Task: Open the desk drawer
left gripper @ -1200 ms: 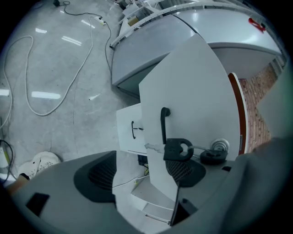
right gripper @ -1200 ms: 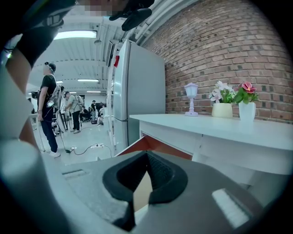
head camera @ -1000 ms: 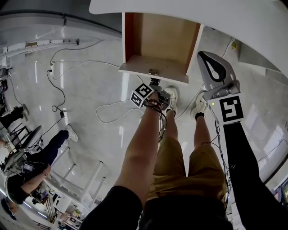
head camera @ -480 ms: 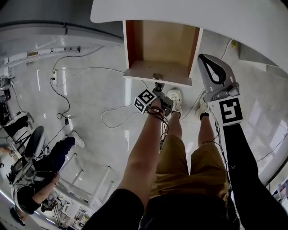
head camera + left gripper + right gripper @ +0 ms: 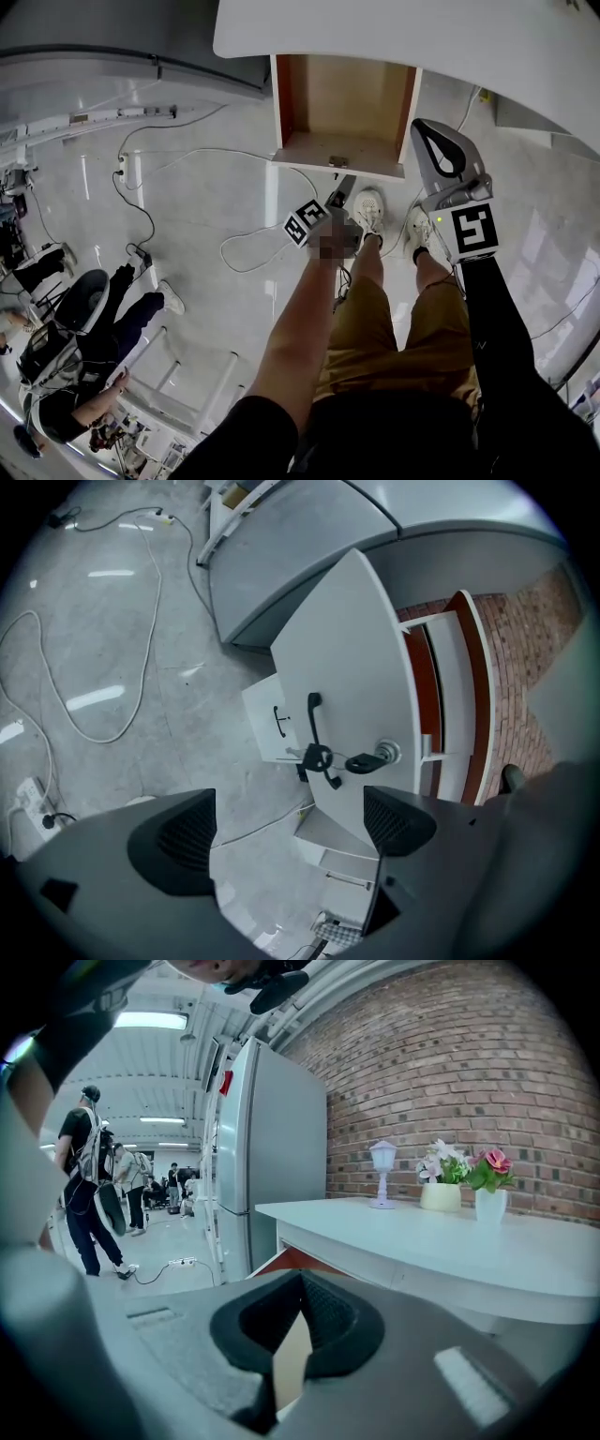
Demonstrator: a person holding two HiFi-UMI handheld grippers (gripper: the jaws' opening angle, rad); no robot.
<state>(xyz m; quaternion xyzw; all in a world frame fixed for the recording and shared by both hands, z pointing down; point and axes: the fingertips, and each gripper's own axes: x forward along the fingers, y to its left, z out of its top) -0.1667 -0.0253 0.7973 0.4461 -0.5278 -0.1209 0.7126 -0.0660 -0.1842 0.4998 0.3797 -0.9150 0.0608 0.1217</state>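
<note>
While aimed at the keys [image 5: 364,760] on the drawer [image 5: 352,639], holds left gripper [image 5: 286,829] jaws apart, empty, just short of its front. Shows drawer pulled out from under white bench [image 5: 469,42]. Holds right gripper [image 5: 300,1279] near its right side, jaws together on nothing.

Left gripper [image 5: 343,185] is backed off from the drawer front [image 5: 309,153]; a gap shows between them, where 1.0 s ago its tips sat at the front's middle. Head view has drifted: the desk [image 5: 394,37] edge and drawer sit lower in frame.
</note>
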